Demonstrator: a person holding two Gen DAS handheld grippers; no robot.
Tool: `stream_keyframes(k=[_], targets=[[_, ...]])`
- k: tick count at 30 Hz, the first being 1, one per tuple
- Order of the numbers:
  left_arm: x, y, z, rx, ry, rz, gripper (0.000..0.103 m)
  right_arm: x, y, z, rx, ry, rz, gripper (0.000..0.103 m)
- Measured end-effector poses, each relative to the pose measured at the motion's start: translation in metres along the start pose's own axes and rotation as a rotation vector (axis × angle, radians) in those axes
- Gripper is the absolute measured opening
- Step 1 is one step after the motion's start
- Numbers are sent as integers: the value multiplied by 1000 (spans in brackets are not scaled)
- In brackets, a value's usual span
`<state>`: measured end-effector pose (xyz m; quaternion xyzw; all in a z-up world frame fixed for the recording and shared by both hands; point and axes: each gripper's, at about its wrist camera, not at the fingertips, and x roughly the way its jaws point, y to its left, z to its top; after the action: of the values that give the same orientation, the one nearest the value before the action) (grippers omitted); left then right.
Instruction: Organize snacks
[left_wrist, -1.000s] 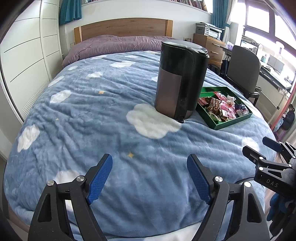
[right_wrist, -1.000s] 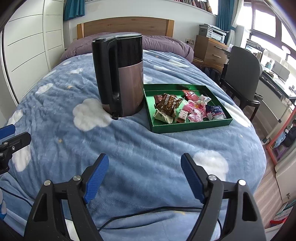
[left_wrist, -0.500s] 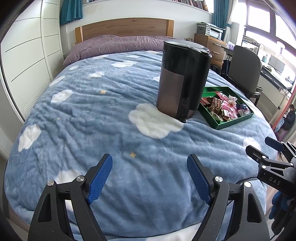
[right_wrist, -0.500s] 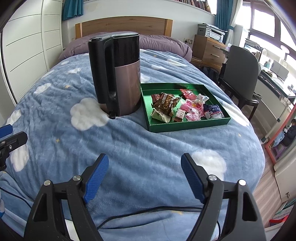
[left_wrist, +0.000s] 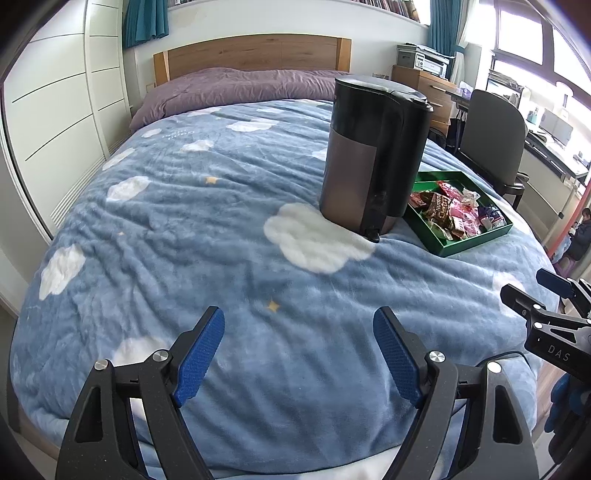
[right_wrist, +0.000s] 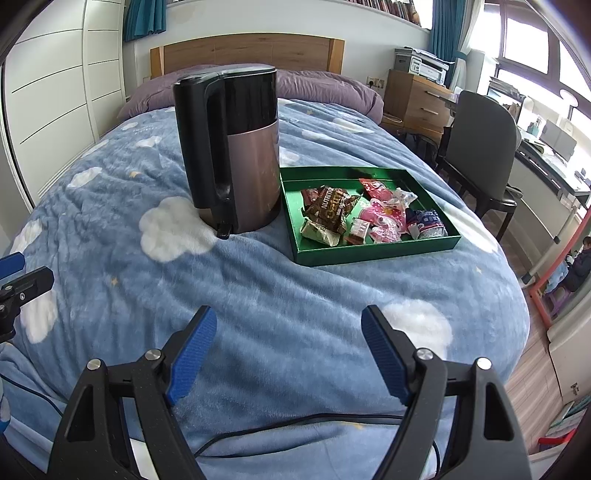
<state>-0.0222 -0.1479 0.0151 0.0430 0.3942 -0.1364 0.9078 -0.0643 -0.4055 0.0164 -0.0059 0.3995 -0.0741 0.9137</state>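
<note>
A green tray (right_wrist: 376, 254) lies on the blue cloud-print blanket and holds several wrapped snacks (right_wrist: 332, 210): brown, pink and blue-white packets. The left wrist view shows the same tray (left_wrist: 472, 243) half hidden behind a black and bronze kettle (left_wrist: 369, 162). This kettle (right_wrist: 236, 155) stands upright against the tray's left side. My left gripper (left_wrist: 297, 314) hovers open over bare blanket, well short of the kettle. My right gripper (right_wrist: 288, 312) is open too, with nothing between its blue pads (right_wrist: 192, 354), some way in front of the tray.
The bed's near edge is just below both grippers. A black cable (right_wrist: 295, 421) crosses the blanket under the right gripper. White wardrobe doors (left_wrist: 55, 122) line the left side. A dark chair (right_wrist: 480, 147), a desk and a wooden cabinet (right_wrist: 413, 99) stand right of the bed.
</note>
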Motion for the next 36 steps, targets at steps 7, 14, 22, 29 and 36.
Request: stream_keyframes(k=[7, 14, 22, 29, 36], targets=[[0, -5, 2, 11, 2, -10, 78, 1, -3, 0, 7, 1, -3, 103], [-1, -8, 4, 9, 2, -24, 78, 1, -3, 0, 6, 2, -2, 103], [-1, -12, 6, 0, 5, -37, 78, 3, -9, -2, 10, 5, -7, 103], [-3, -11, 7, -7, 1, -35, 78, 2, -11, -3, 15, 4, -11, 103], [-4, -11, 4, -2, -13, -15, 79, 2, -11, -2, 14, 4, -12, 103]])
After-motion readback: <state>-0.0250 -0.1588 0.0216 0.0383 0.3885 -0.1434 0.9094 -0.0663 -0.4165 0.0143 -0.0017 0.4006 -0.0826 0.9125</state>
